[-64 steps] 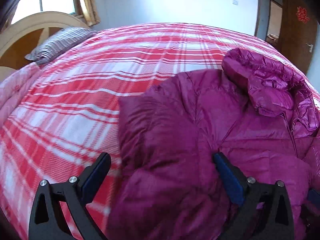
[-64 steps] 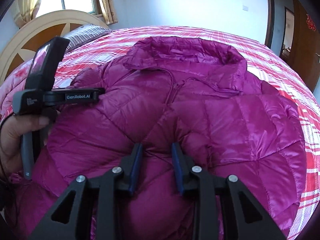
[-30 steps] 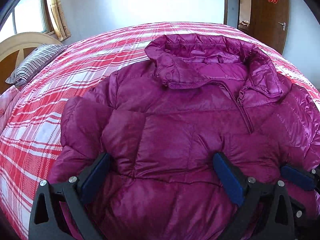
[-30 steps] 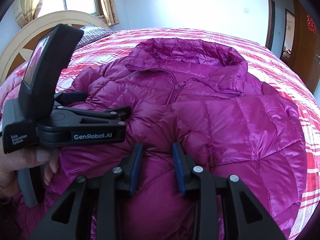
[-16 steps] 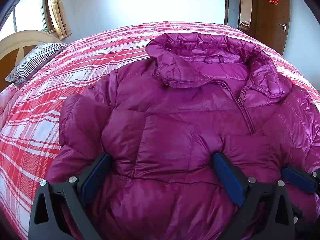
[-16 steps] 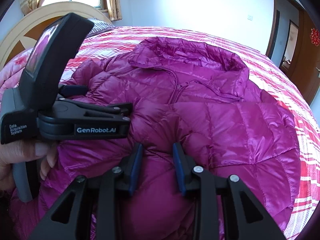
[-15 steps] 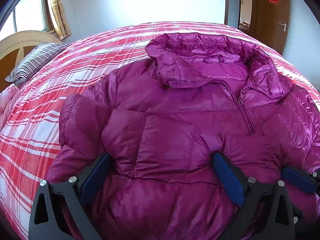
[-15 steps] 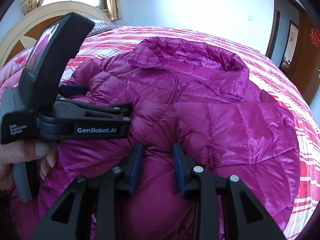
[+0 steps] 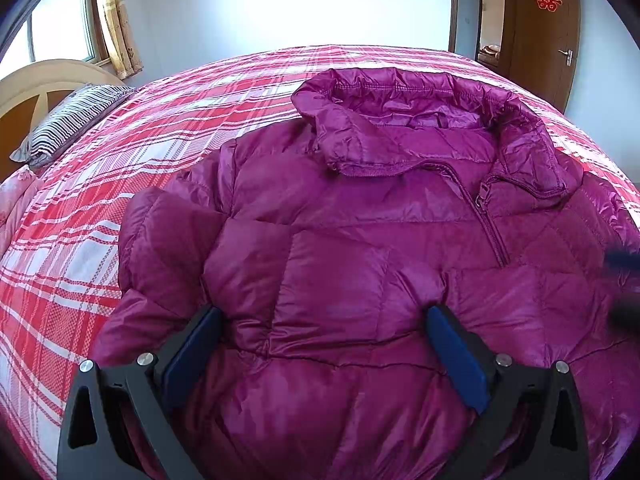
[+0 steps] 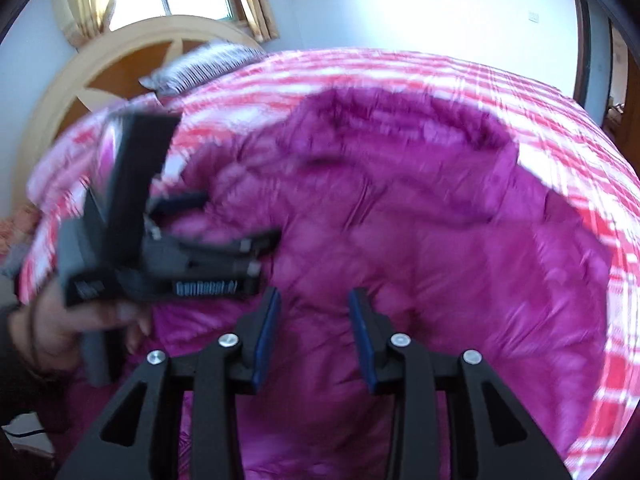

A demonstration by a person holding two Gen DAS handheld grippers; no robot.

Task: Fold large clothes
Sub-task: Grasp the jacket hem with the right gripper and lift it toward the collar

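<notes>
Magenta puffer jacket [image 9: 340, 248] beneath wide-spread left hand-held gripper [image 9: 320, 316], on bed [image 9: 120, 184].

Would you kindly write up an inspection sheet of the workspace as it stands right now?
Surface: bed with a red and white plaid cover.
Job's things: magenta puffer jacket lying front up, collar far, zipper partly open.
Clutter: striped pillow near the headboard.
Grippers: left claw open wide, jacket fabric bulging between its pads; right claw opening, fabric below the gap, pads not seen pressing it.
Cables: nothing seen for certain.
Surroundings: window with curtain, white wall, wooden door bearing a red ornament.
</notes>
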